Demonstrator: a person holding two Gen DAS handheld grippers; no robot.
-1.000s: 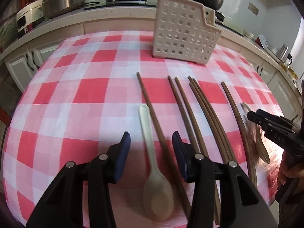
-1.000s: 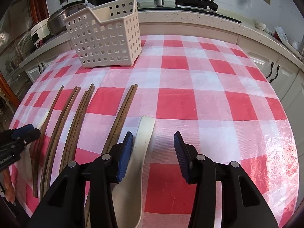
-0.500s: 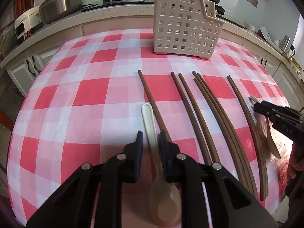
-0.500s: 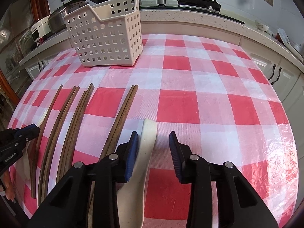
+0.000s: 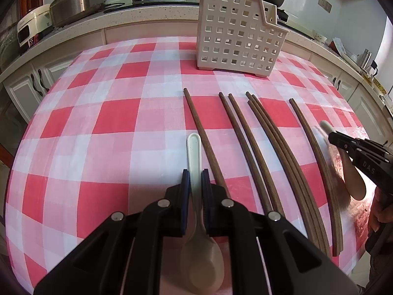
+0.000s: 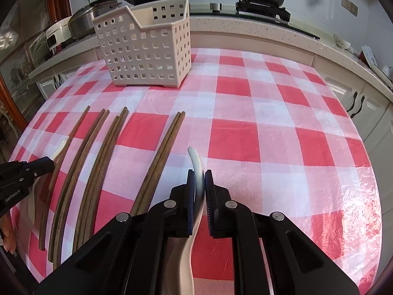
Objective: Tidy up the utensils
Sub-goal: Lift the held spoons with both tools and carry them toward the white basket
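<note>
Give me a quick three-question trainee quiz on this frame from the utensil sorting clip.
1. True or false: the left tongs are shut on a white spoon.
2. Where is the perforated basket? A: upright on the tablecloth, beyond the chopsticks. B: tipped on its side. C: held in the right tongs.
3. Fill in: the right tongs grip a second spoon by its ____.

Key: 1 true; 2 A; 3 handle.

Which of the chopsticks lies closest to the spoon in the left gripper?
The lone chopstick farthest left, running right beside the spoon handle that the left gripper clamps; the other chopsticks lie farther right.
</note>
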